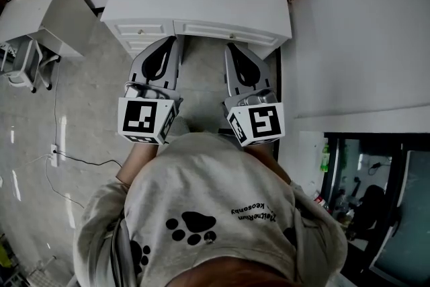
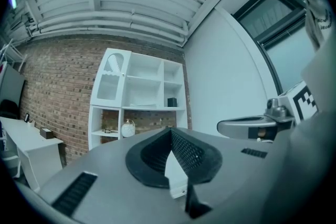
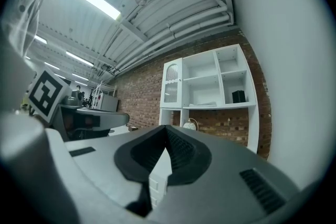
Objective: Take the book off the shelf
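Grey concrete floor (image 1: 87,111): bare and glossy, from 7 to 10 o'clock of the person; a thin dark cable (image 1: 80,159) trails across it at 9.
Red brick wall (image 2: 58,86): back of the room, at 12 o'clock.
White wooden shelf unit (image 2: 139,97): stands against the brick at 12 o'clock, with open compartments above and a white drawered cabinet top (image 1: 222,3) below.
White desk (image 1: 40,10): at 10 o'clock, apart from the shelf unit.
Plain white wall (image 1: 363,30): at 2 o'clock, running up to the shelf's side.
Book: cannot tell which item it is. A small dark upright block (image 2: 171,102) stands in the right compartment. A pale flat thing (image 2: 142,105) lies on the same board in the centre compartment, at 9 o'clock of the block. Both are well apart from the claws.
Left gripper (image 2: 170,131): grey shell, black ribbed pads pressed together, nothing between them; aimed at the shelf.
Right gripper (image 3: 167,127): pads likewise together and empty; at 3 o'clock of the left gripper, alongside it, not touching.
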`<state>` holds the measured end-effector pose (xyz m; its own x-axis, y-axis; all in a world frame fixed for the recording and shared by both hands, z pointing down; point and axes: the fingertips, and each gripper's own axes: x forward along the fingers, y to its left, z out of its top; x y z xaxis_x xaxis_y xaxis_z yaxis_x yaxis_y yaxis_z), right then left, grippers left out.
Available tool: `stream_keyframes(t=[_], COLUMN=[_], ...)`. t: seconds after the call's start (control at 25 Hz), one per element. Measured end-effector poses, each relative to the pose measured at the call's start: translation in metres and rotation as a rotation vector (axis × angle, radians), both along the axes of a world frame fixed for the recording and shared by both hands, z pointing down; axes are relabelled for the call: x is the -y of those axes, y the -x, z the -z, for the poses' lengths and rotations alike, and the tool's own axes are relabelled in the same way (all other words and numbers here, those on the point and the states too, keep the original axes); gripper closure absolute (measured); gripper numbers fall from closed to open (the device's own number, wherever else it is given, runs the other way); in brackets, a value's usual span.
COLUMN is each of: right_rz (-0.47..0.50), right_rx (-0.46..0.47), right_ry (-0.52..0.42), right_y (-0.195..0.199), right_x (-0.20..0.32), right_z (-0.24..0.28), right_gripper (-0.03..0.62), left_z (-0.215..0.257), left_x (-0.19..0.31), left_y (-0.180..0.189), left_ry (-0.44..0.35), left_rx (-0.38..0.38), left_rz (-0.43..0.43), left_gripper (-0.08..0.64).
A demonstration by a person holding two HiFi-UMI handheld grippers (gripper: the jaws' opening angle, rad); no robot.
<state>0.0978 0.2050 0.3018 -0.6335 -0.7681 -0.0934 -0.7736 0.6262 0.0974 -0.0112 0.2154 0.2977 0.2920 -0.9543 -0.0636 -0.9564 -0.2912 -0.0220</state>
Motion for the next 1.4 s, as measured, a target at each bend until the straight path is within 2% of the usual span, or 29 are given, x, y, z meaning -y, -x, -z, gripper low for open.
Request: stream_keyframes(t=[0.36, 0.72, 1.04, 1.4], right_rz=[-0.016, -0.033, -0.056, -0.068], right_rx=[-0.006, 0.013, 0.018, 0.014], right_ry=[-0.009, -0.055, -0.039, -0.068], right_y=[-0.009, -0.014, -0.004, 0.023], right_x=[0.018, 0.052, 0.121, 0.208], right_z=[-0.002, 0.006, -0.001, 0.014], right_gripper=[0.575, 0.575, 0.575, 0.575], left_z=[-0.001, 0.001, -0.001, 0.006], left_x=[0.023, 0.064, 0.135, 0.23], left_y=[0.002, -0.011, -0.007, 0.009], left_ry=[-0.012, -0.036, -0.036, -0.033], left_rx=[-0.013, -0.003, 0.004, 0.011], left_rz=[0.004, -0.043, -0.085, -0.133], left_gripper=[0.551, 0.551, 0.551, 0.55])
